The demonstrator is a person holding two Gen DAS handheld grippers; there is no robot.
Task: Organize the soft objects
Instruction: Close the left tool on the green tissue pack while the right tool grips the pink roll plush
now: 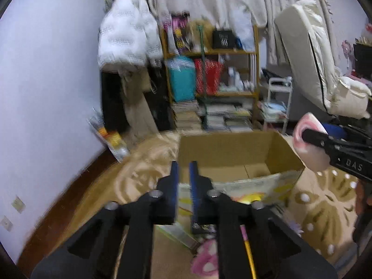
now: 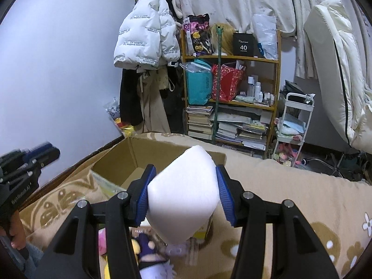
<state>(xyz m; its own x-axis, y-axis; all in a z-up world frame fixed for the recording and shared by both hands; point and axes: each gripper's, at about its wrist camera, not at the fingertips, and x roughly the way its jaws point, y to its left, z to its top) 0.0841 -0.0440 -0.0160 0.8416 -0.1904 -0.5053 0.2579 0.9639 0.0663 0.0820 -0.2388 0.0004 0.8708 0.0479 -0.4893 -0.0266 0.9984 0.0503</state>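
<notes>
Right gripper clamped on white soft block; block held above rug, cardboard box open just ahead and slightly left. Left gripper closed, nothing held, also facing box. Right hand judged better placed for drop.

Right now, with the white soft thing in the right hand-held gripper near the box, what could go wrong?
1. The white soft object is squeezed only at its sides by the right hand-held gripper; it may slip out short of the cardboard box.
2. The left hand-held gripper, shut and empty, hovers at the box rim and could collide.
</notes>
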